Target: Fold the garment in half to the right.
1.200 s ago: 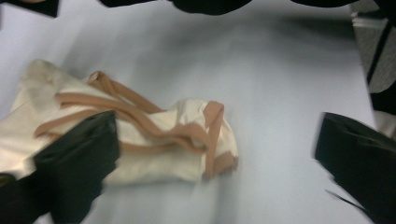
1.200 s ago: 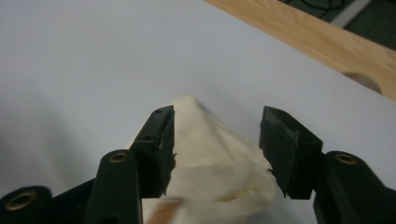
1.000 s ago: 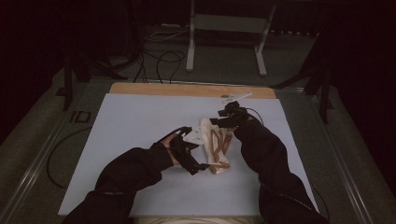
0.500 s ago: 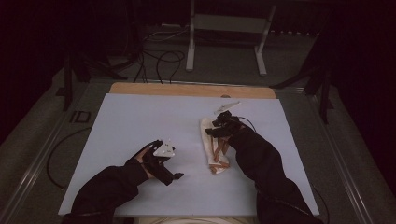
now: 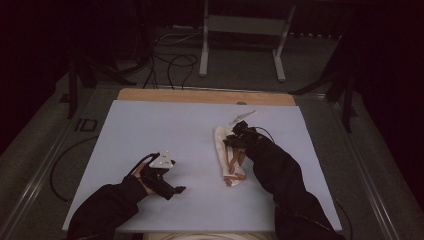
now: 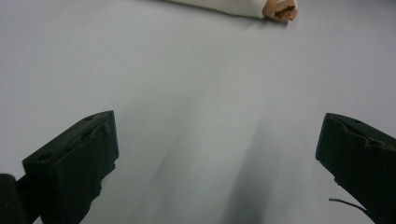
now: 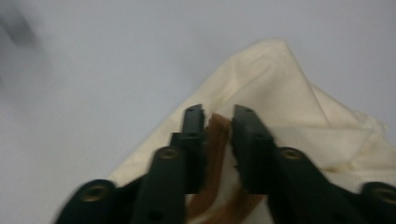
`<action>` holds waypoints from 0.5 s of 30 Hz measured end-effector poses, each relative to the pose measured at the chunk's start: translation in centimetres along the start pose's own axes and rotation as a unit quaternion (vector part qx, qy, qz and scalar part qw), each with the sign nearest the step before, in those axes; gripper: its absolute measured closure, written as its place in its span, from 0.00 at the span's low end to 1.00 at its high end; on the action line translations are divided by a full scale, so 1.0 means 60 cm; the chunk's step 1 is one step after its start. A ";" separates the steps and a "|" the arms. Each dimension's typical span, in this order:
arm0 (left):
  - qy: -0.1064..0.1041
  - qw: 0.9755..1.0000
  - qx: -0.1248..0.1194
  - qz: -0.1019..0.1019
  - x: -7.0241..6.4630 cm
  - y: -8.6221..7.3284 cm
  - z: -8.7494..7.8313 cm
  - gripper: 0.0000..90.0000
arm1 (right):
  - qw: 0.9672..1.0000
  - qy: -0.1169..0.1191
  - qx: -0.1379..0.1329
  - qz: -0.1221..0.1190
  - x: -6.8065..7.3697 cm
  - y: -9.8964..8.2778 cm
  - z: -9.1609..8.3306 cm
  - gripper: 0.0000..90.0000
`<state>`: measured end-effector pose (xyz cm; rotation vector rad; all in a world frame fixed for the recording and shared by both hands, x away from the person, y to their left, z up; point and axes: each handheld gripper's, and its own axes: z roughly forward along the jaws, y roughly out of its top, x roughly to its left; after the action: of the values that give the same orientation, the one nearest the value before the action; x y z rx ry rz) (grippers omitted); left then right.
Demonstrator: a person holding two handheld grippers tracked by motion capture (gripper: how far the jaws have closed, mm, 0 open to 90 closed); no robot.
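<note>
Cream bag (image 6: pixel 233 5) cut off by top edge.

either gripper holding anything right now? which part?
Right gripper: its jaws have just been closing, and its fingers now pinch the brown strap of the cream cloth bag. Left gripper is open over the table, holding nothing.

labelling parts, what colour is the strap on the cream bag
Brown strap, clearest in the right gripper view.

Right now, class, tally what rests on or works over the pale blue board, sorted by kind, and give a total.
Cream cloth bags with brown straps: 1, the bag
Small white scraps: 1, the scrap
Hand-held tools: 2, left tool, right tool
Total: 4
</note>
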<state>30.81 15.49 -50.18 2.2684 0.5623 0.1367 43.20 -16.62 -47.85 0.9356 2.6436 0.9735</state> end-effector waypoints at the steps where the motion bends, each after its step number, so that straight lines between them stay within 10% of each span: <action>1: 0.001 1.000 0.002 -0.001 0.001 -0.004 -0.003 0.00 | 1.000 -0.003 -0.001 -0.002 0.000 -0.003 -0.005 0.94; 15: 0.026 0.999 -0.008 -0.041 0.015 -0.045 -0.036 0.00 | 0.999 -0.036 -0.031 0.002 -0.017 -0.018 -0.061 1.00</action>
<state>30.06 18.97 -50.71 2.2272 0.6778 0.1582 42.14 -19.79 -45.74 0.9453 2.5391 0.9968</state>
